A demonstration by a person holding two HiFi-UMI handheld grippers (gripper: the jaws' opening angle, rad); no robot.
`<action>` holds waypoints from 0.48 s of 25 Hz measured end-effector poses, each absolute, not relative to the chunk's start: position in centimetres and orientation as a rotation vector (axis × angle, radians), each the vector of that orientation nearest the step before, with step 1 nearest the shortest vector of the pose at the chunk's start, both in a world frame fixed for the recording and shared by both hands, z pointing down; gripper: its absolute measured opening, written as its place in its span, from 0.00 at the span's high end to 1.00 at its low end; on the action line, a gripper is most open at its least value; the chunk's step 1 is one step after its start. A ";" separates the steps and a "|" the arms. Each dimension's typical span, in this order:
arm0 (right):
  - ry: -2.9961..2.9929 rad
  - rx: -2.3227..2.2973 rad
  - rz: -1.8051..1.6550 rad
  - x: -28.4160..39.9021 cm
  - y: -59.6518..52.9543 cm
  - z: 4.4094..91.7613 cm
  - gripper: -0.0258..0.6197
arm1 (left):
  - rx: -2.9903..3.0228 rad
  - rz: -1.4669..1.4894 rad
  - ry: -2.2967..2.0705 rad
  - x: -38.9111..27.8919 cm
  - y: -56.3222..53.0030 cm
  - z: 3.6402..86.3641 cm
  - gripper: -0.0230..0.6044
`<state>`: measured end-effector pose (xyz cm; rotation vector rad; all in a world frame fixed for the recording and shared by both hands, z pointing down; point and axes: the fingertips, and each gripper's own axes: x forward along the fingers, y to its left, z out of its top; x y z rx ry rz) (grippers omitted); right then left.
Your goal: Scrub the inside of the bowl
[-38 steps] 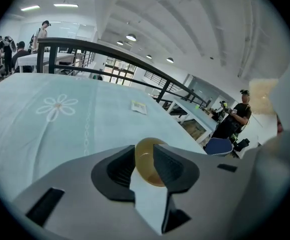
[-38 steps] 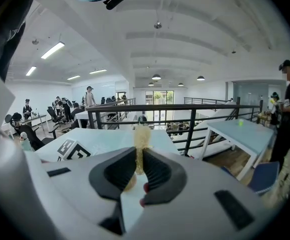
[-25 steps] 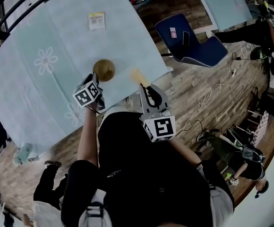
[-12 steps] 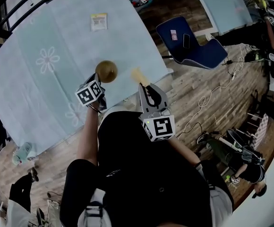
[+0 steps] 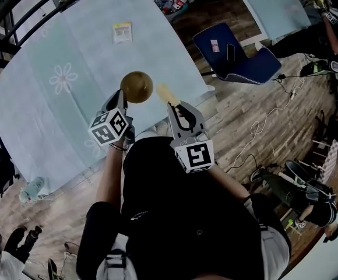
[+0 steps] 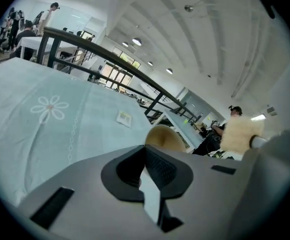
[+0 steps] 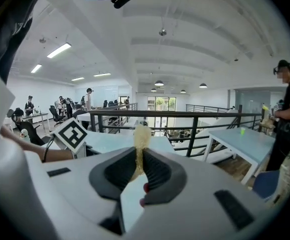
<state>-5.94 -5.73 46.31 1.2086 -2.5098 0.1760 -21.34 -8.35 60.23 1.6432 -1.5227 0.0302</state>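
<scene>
A golden-brown bowl (image 5: 136,86) hangs above the near edge of the pale blue table (image 5: 35,115). My left gripper (image 5: 122,100) is shut on its near rim. In the left gripper view the bowl (image 6: 166,137) rises just beyond the closed jaws of the left gripper (image 6: 147,153). My right gripper (image 5: 172,105) is shut on a pale yellow sponge (image 5: 164,92), which sits just right of the bowl without clearly touching it. The right gripper view shows the sponge (image 7: 141,136) edge-on, pinched between the pads of the right gripper (image 7: 138,160). The bowl's inside is not visible.
A yellow-edged card (image 5: 122,32) lies far back on the table, whose cloth has a flower print (image 5: 63,78). A blue chair (image 5: 239,57) with small items stands to the right on the wooden floor. People stand at the right and lower left.
The bowl has risen slightly toward the camera in my left gripper. The sponge has shifted left, closer to the bowl's right side.
</scene>
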 end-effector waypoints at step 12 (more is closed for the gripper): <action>-2.662 0.933 -0.012 -9.8 -3.7 44.6 0.89 | 1.884 -0.016 -1.578 -18.3 -6.7 49.2 0.94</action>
